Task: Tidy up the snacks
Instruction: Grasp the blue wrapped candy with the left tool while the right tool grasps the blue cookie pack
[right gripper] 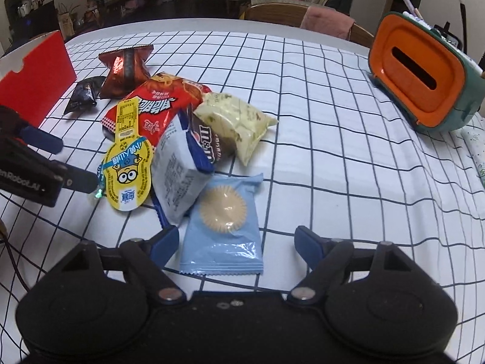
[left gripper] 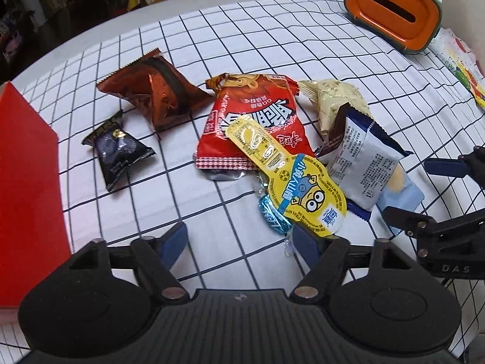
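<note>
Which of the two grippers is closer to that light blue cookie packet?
Right. The right gripper has its open fingers on either side of the light blue cookie packet; the left gripper is off beside the yellow packet.

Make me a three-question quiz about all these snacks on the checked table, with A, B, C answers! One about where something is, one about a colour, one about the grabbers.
1. Where is the light blue cookie packet?
A. between the right gripper's fingers
B. inside the red box
C. on the orange tissue box

2. What colour is the Minion snack?
A. green
B. yellow
C. pink

3. How is the left gripper?
A. shut on a bag
B. open
C. out of view

Answers: 1 A, the packet lies flat between the open fingers. 2 B, its card is yellow. 3 B, its fingers stand apart, holding nothing.
</note>
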Motion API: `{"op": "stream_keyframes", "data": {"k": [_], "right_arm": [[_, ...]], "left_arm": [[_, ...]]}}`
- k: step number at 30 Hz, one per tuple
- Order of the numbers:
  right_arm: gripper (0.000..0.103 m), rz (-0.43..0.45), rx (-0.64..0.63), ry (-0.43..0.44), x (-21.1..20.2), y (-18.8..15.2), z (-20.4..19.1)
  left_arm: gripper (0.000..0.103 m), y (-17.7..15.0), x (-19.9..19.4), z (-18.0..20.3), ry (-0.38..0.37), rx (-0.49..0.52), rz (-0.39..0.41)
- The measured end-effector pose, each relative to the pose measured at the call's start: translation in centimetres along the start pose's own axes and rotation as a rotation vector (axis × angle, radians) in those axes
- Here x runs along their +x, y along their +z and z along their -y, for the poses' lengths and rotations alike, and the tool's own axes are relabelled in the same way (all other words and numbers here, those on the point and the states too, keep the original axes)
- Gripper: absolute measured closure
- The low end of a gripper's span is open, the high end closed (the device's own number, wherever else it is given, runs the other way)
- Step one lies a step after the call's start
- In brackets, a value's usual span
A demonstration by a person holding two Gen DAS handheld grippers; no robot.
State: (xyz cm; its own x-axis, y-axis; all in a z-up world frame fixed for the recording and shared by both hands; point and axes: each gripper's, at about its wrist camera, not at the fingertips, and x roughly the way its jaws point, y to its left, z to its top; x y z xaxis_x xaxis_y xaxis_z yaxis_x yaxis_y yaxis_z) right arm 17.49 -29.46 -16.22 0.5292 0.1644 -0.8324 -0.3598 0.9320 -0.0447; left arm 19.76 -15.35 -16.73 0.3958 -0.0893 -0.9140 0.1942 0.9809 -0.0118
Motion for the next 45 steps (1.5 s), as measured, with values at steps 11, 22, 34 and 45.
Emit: {"op": "stream_keyframes", "data": {"k": [11,22,34,45], "right_arm": [[0.029,0.022,-0.027,0.001,1.1,0.5,-0.4],[0.046,0.043,0.011,0.024,1.5,0.8,-0.4],[0.056,0.051,0.061,-0.001,0.1,-0.3,0.2],[0.056,0.086,0.123,0.009,-3.6,-0.7,-0.3]], "left_arm": [[0.047,1.0,0.8,0.1,-0.049,-0.031,-0.016],[0.067,2.2,1.5,-1.8,-0.107,-0.132,-0.041],[0.091,1.8,1.3,-2.0,-0.083,-0.104,-0.044],[0.091,-0.2,-1.6,-3.6,-0.085,-0.115,-0.017]]}}
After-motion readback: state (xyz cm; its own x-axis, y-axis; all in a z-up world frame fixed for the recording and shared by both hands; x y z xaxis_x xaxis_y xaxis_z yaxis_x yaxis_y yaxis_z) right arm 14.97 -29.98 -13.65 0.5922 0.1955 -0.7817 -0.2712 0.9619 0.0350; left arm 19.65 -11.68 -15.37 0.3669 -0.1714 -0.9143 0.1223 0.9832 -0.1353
